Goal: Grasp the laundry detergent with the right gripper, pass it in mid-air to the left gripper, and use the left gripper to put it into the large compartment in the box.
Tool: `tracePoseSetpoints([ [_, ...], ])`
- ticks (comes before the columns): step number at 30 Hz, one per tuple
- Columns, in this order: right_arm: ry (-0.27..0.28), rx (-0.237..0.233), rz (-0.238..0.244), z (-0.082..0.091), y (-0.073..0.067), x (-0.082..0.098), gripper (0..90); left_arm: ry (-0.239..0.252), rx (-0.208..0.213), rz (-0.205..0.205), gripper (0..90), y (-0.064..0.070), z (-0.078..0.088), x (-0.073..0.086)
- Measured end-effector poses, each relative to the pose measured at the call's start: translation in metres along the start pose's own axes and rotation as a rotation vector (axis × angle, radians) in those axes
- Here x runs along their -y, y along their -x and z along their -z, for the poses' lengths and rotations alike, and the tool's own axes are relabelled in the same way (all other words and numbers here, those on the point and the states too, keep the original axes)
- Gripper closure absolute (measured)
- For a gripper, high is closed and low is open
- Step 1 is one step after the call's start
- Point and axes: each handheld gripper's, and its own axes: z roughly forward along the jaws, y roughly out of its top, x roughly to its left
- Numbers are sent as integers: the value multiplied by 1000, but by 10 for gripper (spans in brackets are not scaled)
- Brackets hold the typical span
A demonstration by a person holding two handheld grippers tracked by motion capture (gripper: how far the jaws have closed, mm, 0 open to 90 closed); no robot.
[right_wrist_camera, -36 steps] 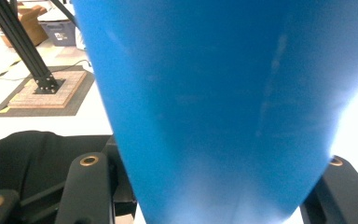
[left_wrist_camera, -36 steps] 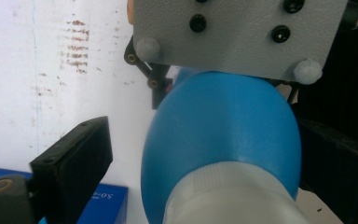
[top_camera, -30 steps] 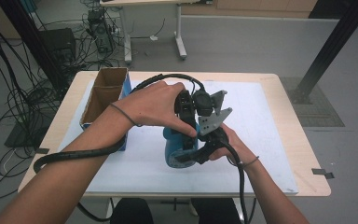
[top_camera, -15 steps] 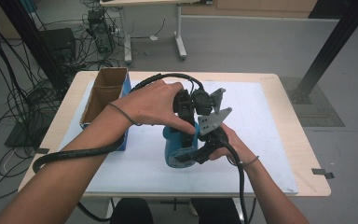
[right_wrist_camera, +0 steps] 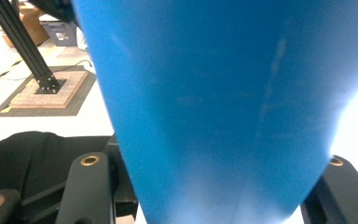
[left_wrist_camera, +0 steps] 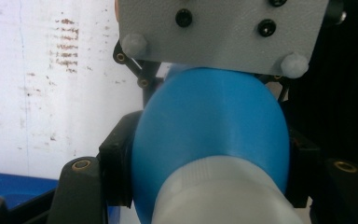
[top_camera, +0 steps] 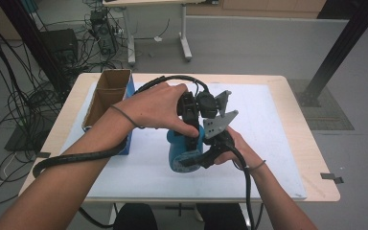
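Clamping the blue bottle [top_camera: 182,151] with both my left gripper [top_camera: 191,136], jaws just closed, and right gripper [top_camera: 202,158], near the worktop's [top_camera: 287,158] front edge.

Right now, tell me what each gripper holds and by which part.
Both hold the blue bottle. The left gripper has just closed its fingers on the rounded shoulder above the white cap; the right gripper clamps the body.
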Motion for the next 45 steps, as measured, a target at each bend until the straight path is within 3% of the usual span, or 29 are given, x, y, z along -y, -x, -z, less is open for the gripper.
tracePoseSetpoints([
  [45,26,5,5,-1,0,2,418,5,-16,-16,376,4,5,1],
])
